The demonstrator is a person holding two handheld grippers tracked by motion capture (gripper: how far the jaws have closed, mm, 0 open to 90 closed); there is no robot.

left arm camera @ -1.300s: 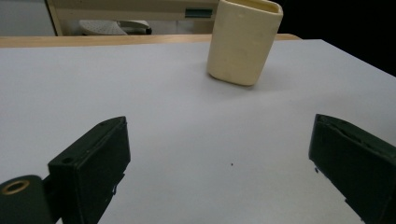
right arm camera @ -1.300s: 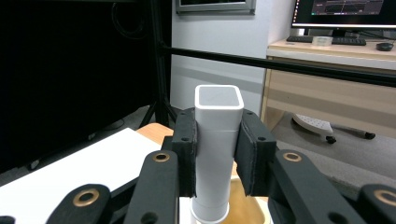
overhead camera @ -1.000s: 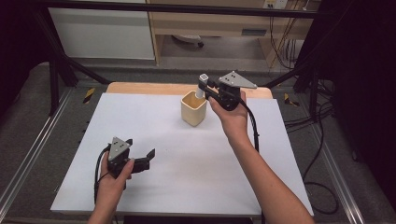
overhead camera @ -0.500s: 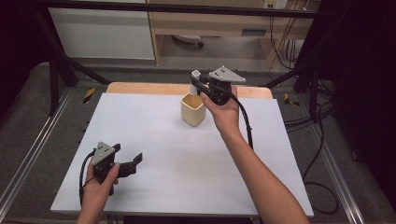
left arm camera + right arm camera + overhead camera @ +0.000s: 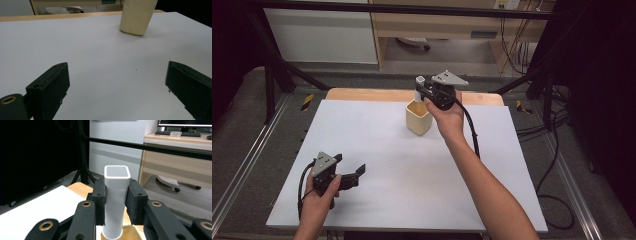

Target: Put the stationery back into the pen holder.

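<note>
A cream square cup (image 5: 418, 118) stands on the white table top (image 5: 377, 130) toward the back middle; the left gripper view has the cup (image 5: 137, 15) far ahead. My right gripper (image 5: 421, 90) hovers just above the cup, shut on an upright white square tube (image 5: 419, 86). In the right gripper view the tube (image 5: 116, 197) stands clamped between the pads (image 5: 100, 202), its lower end at the cup's mouth (image 5: 130, 233). My left gripper (image 5: 353, 173) rests low near the front left corner, open with nothing between its fingers (image 5: 50, 87).
A wooden strip (image 5: 362, 94) edges the table's far side. A black frame bar (image 5: 150, 147) and a desk with drawers (image 5: 175, 167) stand behind it. Cables (image 5: 547, 130) hang off the right side.
My right gripper has carried the white tube leftward over the cup. My left gripper has drawn back toward the front left corner.
</note>
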